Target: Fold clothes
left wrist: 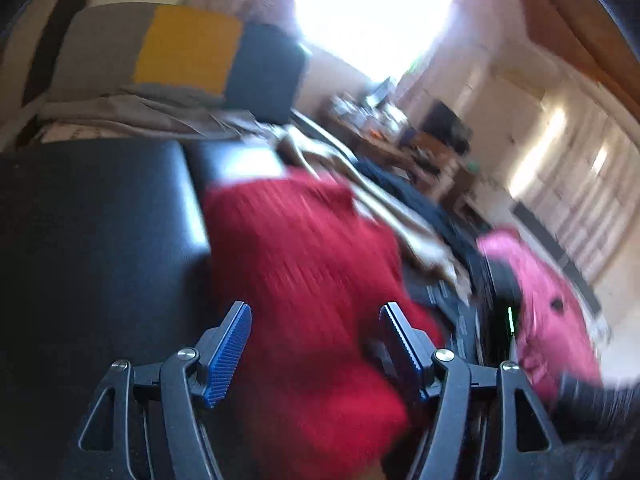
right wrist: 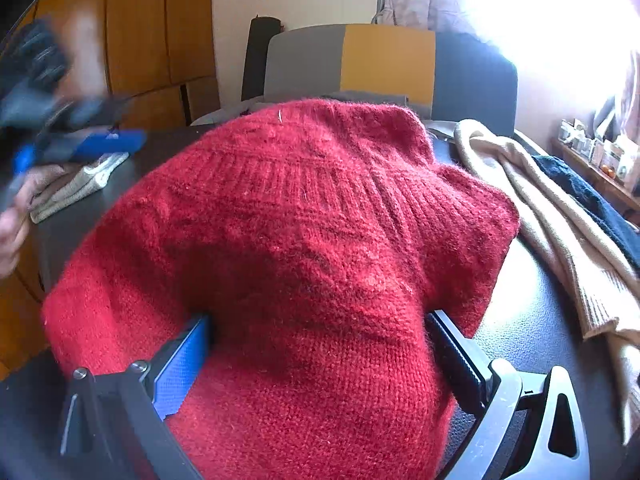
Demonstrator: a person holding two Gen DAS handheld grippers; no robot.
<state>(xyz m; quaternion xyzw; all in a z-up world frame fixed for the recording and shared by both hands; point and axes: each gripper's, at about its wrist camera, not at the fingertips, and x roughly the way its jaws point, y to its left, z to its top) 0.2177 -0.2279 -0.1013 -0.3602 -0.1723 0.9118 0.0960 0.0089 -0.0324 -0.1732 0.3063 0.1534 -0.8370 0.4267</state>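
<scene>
Red knitwear fills the space between my right hand-held gripper (right wrist: 320, 356); its blue-padded fingers stand wide on either side of the red sweater (right wrist: 304, 240), bracketing a thick bundle of it rather than pinching it; the sweater lies bunched on the black tabletop (right wrist: 532, 320), its ribbed band across the upper part; from the left wrist view my left hand-held gripper (left wrist: 316, 348) is also spread wide, with blurred red knit between and beyond its fingers, and I cannot tell whether it touches the wool; that same gripper shows at the left edge of the right view, raised above the tabletop beside a small pale cloth (right wrist: 76, 188); further right lie a beige garment (right wrist: 560, 232) and a dark blue garment (right wrist: 592, 204), loosely heaped; behind stands a chair back (right wrist: 384, 64) in grey, yellow and dark blue; I judge the sweater to be the piece in hand, compact but not yet a neat flat fold, or else just being gathered; the next move calls for a firm grip on an edge and smoothing; no brand, label or writing is legible.
</scene>
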